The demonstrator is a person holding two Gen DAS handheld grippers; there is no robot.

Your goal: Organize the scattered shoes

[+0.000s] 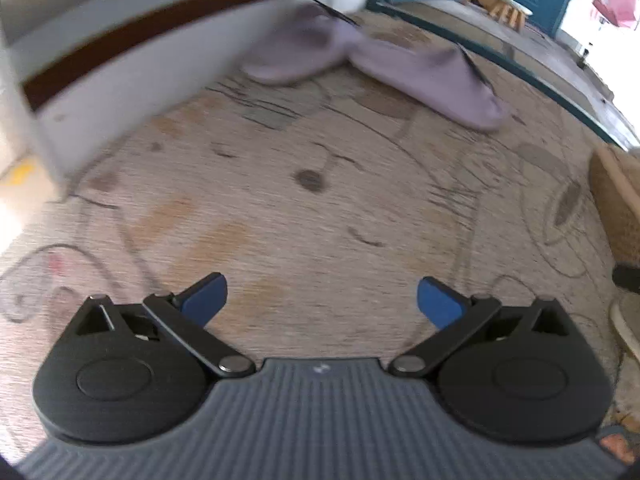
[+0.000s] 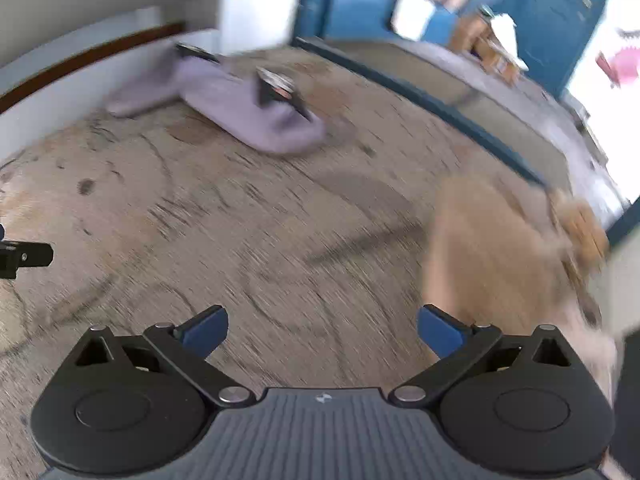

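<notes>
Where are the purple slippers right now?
The two purple slippers lie on the patterned carpet at the far side in both wrist views, heels meeting in a V, near the white wall base. Both grippers are far from them.

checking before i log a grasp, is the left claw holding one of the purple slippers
No, the left claw is open and empty over the carpet, with both purple slippers lying farther ahead.

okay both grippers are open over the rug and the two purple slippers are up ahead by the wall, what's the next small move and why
Probably bring the left gripper forward toward the nearer purple slipper. Both grippers are open and hold nothing, the right gripper included. The two slippers lie splayed apart at an angle on the rug, the other slipper close by the white wall, so they look unsorted.
</notes>
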